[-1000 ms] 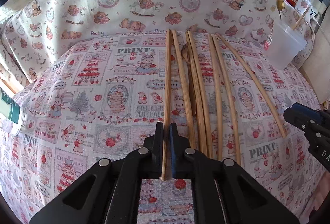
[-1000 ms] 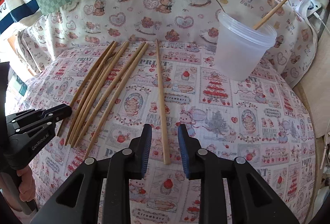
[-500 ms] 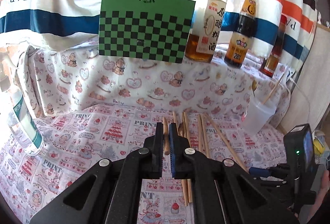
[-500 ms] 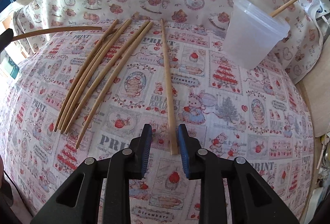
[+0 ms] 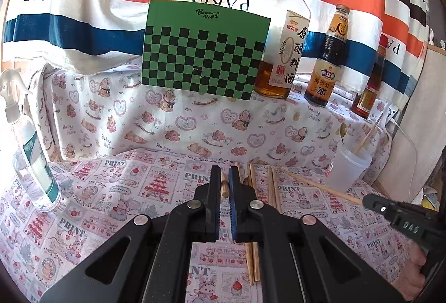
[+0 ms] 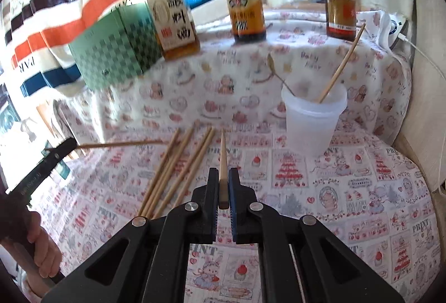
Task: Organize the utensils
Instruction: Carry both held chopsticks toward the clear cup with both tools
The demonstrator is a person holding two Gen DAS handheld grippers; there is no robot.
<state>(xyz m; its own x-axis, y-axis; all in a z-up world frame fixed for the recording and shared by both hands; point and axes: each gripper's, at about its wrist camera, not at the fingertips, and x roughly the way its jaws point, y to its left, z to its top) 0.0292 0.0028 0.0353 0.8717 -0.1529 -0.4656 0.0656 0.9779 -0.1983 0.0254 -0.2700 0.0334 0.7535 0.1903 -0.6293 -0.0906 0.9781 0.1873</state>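
On the far left of the patterned pink-and-white tablecloth [image 5: 117, 191] stands a clear plastic spray bottle [image 5: 30, 152] with a green-and-white label. Moving right, the left gripper [image 5: 224, 183] has its black jaws closed narrowly on one thin wooden chopstick [image 5: 223, 187], seen end-on in the left wrist view; in the right wrist view that same stick [image 6: 120, 145] juts out level above the cloth. Behind it, a green checkered board [image 5: 203, 49] leans on the raised ledge. Beside the left gripper, the loose wooden chopsticks [image 6: 178, 169] lie on the cloth in a rough fan. Just right of them, the right gripper [image 6: 223, 188] is clamped on another wooden chopstick [image 6: 223, 160], whose far end points away toward the ledge. Further right, a translucent white plastic cup [image 6: 312, 121] stands on the cloth, holding one slanted chopstick [image 6: 341, 65] and a thin dark-tipped utensil. Three glass sauce bottles [image 5: 329, 57] line the ledge behind.
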